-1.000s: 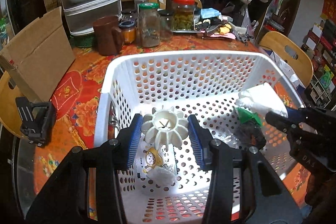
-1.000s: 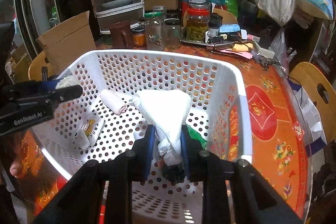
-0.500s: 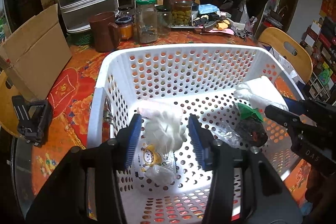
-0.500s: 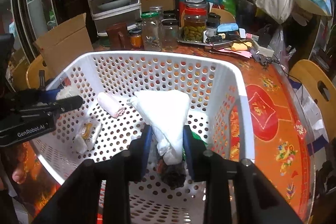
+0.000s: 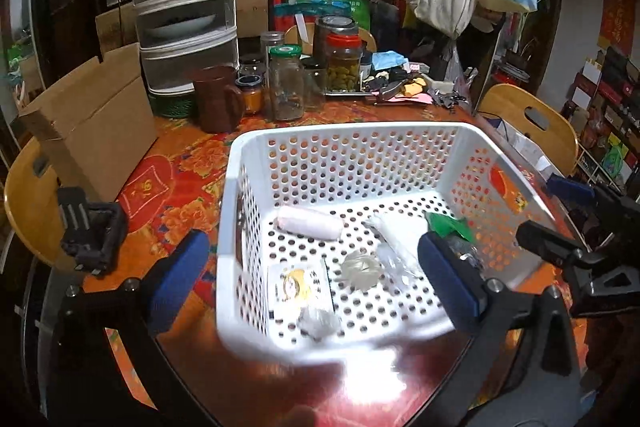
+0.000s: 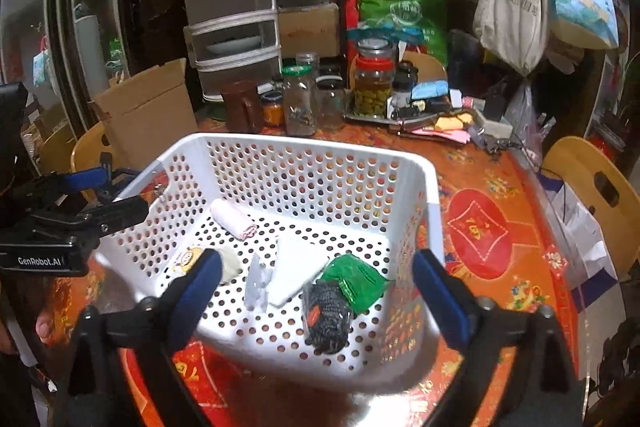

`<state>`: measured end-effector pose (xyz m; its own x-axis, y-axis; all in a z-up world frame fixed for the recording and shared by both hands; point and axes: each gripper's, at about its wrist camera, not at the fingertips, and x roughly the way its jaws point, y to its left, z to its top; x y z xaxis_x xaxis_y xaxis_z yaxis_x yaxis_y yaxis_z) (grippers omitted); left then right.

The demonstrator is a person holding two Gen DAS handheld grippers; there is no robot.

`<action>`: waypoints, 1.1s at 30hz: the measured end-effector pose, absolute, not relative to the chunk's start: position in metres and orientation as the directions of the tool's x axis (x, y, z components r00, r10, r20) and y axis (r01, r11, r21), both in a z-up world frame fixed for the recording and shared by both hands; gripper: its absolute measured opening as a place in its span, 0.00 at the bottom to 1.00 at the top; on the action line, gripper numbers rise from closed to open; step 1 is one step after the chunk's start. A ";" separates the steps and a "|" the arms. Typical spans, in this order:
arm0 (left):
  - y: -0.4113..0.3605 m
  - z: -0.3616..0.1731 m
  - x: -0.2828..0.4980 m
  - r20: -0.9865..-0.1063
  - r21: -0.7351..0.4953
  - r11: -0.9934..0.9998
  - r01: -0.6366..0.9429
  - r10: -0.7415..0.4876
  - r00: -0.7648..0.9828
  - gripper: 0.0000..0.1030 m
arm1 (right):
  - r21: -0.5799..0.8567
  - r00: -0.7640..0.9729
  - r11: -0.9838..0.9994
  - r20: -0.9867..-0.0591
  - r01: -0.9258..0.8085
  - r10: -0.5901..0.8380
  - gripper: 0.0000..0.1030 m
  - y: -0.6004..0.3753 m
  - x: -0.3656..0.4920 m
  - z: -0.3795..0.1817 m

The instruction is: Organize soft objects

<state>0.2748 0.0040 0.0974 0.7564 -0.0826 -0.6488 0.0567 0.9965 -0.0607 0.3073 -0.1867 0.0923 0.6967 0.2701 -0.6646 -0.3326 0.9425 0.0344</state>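
Both the left gripper and right gripper were opening wide, empty. Their released cloth and white disc now lay on the basket floor, likely finishing that placement.

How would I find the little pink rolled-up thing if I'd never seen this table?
Look for the big white basket full of holes on the red flowery tablecloth. Inside, on its floor near the back wall, lies the pale pink roll on its side. It is the only tube-shaped thing there; its neighbours are a flat white cloth, a green packet and a cartoon-printed packet.
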 end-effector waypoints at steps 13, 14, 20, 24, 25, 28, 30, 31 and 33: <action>0.020 0.129 0.125 -0.584 -0.012 1.000 0.007 -0.012 0.812 1.00 | -0.043 0.733 0.929 -0.629 -0.367 0.260 0.96 -0.191 0.182 0.112; 0.021 0.130 0.115 -0.582 -0.015 1.000 0.006 -0.014 0.813 1.00 | -0.066 0.748 0.931 -0.617 -0.359 0.245 0.96 -0.192 0.167 0.114; 0.017 0.134 0.024 -0.537 -0.024 1.000 -0.011 -0.004 0.844 1.00 | 0.022 0.780 0.952 -0.567 -0.306 0.264 0.96 -0.207 0.097 0.126; 0.007 0.135 -0.024 -0.518 -0.038 0.999 0.001 -0.021 0.855 1.00 | 0.033 0.819 0.959 -0.514 -0.280 0.257 0.98 -0.214 0.054 0.133; 0.004 0.136 -0.032 -0.516 -0.050 0.999 0.011 -0.036 0.856 1.00 | 0.024 0.829 0.962 -0.503 -0.271 0.245 0.98 -0.215 0.044 0.135; -0.008 0.142 -0.043 -0.507 -0.046 0.999 0.022 -0.043 0.861 1.00 | -0.025 0.850 0.971 -0.490 -0.238 0.195 0.98 -0.215 0.028 0.141; -0.017 0.144 -0.048 -0.504 -0.046 0.998 0.032 -0.051 0.862 1.00 | -0.058 0.849 0.973 -0.502 -0.225 0.167 0.98 -0.212 0.028 0.142; -0.021 0.144 -0.052 -0.503 -0.048 0.998 0.041 -0.059 0.862 1.00 | -0.062 0.845 0.972 -0.510 -0.225 0.163 0.98 -0.210 0.031 0.140; -0.030 0.144 -0.048 -0.507 -0.035 0.998 0.051 -0.062 0.859 1.00 | -0.058 0.837 0.973 -0.522 -0.225 0.163 0.98 -0.212 0.035 0.137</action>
